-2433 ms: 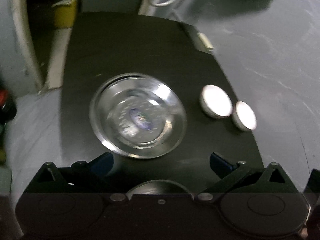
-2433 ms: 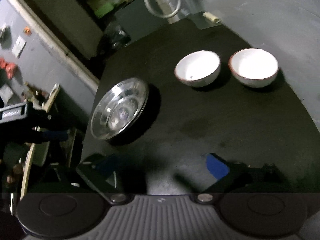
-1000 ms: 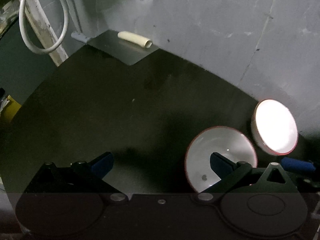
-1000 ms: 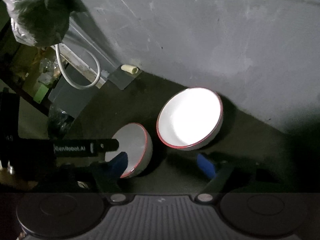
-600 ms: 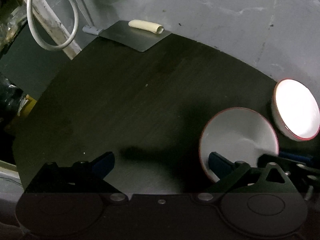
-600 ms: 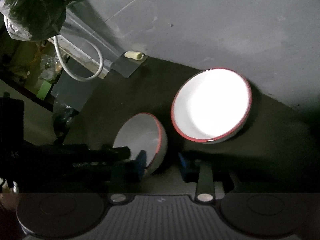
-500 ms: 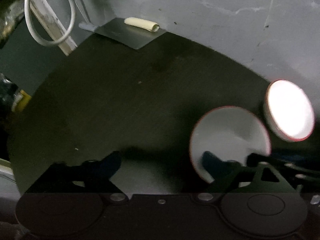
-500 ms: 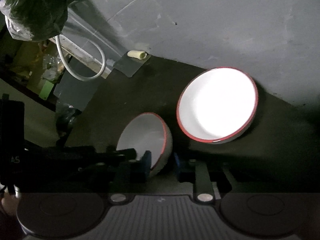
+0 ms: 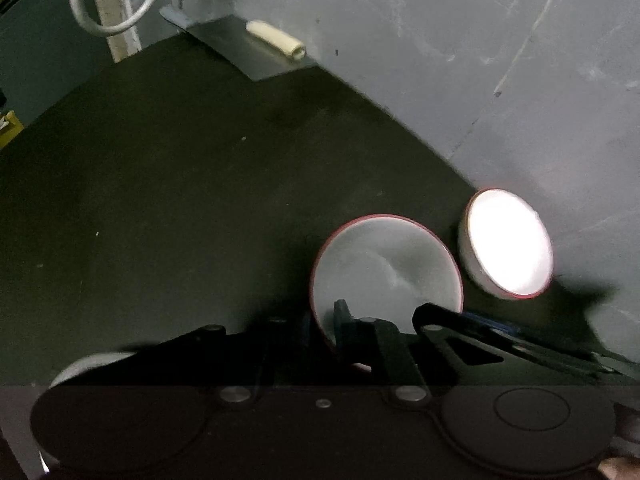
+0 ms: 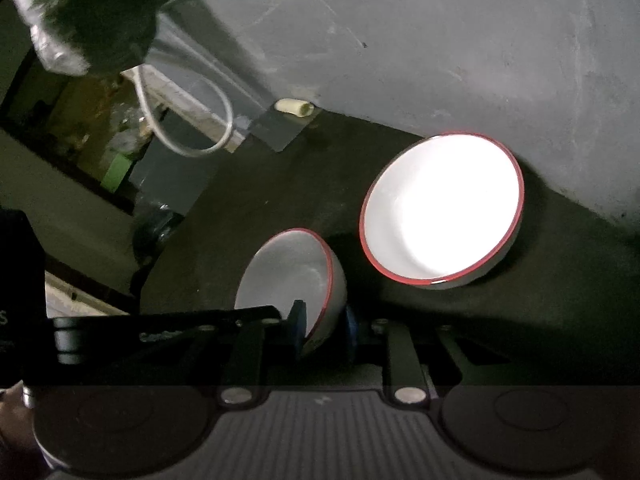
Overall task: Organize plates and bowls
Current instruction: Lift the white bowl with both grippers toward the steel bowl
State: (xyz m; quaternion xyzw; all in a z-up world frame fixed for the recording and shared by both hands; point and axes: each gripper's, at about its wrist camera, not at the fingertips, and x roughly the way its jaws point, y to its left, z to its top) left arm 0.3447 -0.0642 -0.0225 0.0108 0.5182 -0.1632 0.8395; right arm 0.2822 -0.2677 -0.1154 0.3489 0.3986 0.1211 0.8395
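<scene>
- On the dark table (image 9: pixel 168 200), near its far right corner against the grey wall (image 9: pixel 460 60): two white, red-rimmed bowls, apart from each other by a narrow gap.
- Nearer bowl (image 10: pixel 294 276) now pinched at its rim by both claws, one finger of each inside and one outside; tilted in the right wrist view.
- Right claw (image 10: pixel 322 330): wide open a second ago, half closed half a second ago, now clamped on the near rim of that bowl.
- Left claw (image 9: pixel 322 330): spread wide half a second ago, with only one finger over the bowl; now drawn in tight on the rim's near left edge.
- Farther bowl (image 10: pixel 440 210): resting on the table by the wall, untouched, much as before.
- Steel plate from the earliest frames: out of both views now.
- Only in the right wrist view: a dark plastic bag (image 10: pixel 92 20) hanging at upper left, cluttered shelving below it, and the other claw's black body crossing in from the left.
- Only in the left wrist view: a broad bare stretch of table to the left of the bowls, and a pale curved edge at lower left, too hidden to identify.
- In both views: a white cable loop (image 9: pixel 116 8) and a small cream tube (image 9: pixel 276 40) on a grey sheet at the table's far edge.
</scene>
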